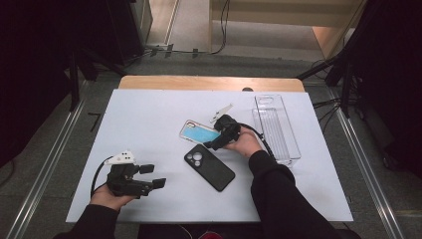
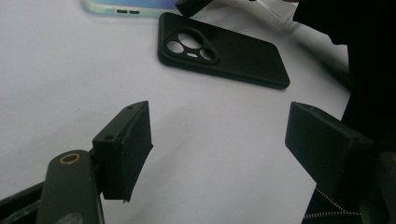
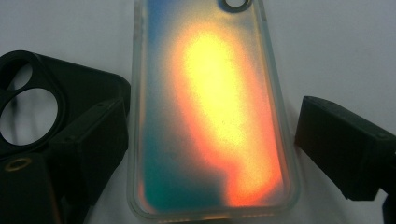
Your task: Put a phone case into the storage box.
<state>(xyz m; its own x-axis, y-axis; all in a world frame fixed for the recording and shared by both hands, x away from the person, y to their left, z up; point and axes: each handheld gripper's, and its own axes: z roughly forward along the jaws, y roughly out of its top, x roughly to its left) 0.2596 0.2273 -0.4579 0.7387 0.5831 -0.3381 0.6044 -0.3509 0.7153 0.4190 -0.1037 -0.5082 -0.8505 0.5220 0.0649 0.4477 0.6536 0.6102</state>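
The right gripper (image 3: 210,135) is reaching low, jaws straddling but not squeezing the glossy iridescent phone case (image 3: 212,107); a matte black case (image 1: 209,167) is lying just beside. The left gripper (image 1: 152,176) is resting open, empty.

The left claw (image 1: 149,175) lies low at the near left in the person's left hand (image 1: 110,195) with its jaws standing wide apart, while the right claw (image 1: 213,144), held by the right hand (image 1: 245,143) on an outstretched dark-sleeved forearm, points away with jaws apart.
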